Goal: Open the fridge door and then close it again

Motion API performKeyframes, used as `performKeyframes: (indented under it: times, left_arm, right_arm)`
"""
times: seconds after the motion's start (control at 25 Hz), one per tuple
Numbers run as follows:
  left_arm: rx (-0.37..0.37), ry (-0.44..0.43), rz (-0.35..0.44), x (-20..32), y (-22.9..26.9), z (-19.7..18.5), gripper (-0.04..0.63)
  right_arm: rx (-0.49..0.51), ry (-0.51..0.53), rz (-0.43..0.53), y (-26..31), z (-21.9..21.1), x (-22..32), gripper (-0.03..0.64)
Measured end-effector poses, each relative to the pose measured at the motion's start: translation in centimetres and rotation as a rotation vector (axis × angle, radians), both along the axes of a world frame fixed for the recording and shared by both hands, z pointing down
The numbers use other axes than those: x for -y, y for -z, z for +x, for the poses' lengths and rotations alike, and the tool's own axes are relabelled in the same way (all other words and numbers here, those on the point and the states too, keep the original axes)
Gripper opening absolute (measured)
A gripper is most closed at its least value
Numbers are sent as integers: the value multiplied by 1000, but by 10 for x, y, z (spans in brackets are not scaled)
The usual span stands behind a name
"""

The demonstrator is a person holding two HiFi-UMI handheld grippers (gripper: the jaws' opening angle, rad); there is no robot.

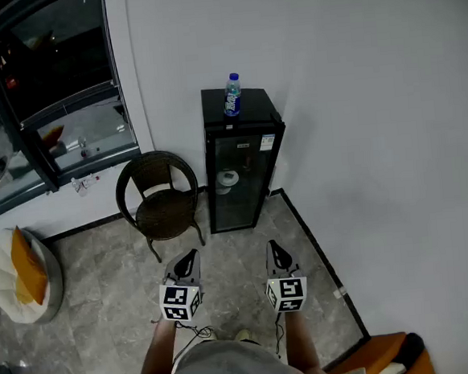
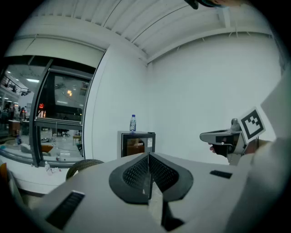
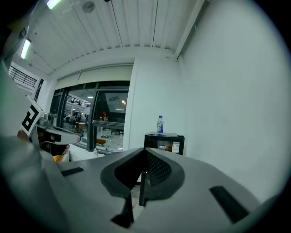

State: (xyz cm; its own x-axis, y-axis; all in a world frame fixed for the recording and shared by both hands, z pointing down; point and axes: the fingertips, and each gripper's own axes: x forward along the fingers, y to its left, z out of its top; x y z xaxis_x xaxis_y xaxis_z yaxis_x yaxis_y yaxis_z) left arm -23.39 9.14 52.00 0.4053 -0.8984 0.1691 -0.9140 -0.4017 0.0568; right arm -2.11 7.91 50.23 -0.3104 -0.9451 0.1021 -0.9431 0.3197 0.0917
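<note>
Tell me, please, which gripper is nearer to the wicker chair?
Left. The left gripper hangs just in front of the chair; the right gripper is further to the chair's right, opposite the fridge.

- The fridge (image 1: 240, 161) stands in the upper middle of the head view, against the wall.
- A bottle (image 1: 231, 94) stands on top of it.
- A chair (image 1: 161, 197) sits just left of it.
- The left gripper (image 1: 189, 258) and right gripper (image 1: 274, 249) are side by side at lower middle, well apart from the fridge.
</note>
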Motion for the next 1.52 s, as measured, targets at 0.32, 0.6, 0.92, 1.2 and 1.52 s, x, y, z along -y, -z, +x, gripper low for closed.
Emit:
performKeyframes:
  times: [0.32, 0.6, 0.92, 1.2, 1.52]
  left_arm:
    - [11, 2, 0, -1, -1, 15, 8]
    - [12, 16, -8, 2, -4, 36, 8]
    - [9, 52, -17, 5, -11, 64, 8]
    - [26, 54, -30, 32, -18, 72, 8]
    - [17, 11, -15, 106, -16, 76, 8]
  right_arm:
    - [37, 31, -19, -6, 11, -2, 25]
    - [47, 69, -27, -9, 25, -3, 25]
    - [45, 108, -43, -20, 53, 4, 25]
    - [56, 110, -45, -28, 63, 26, 25]
    - [46, 89, -39, -29, 61, 85, 25]
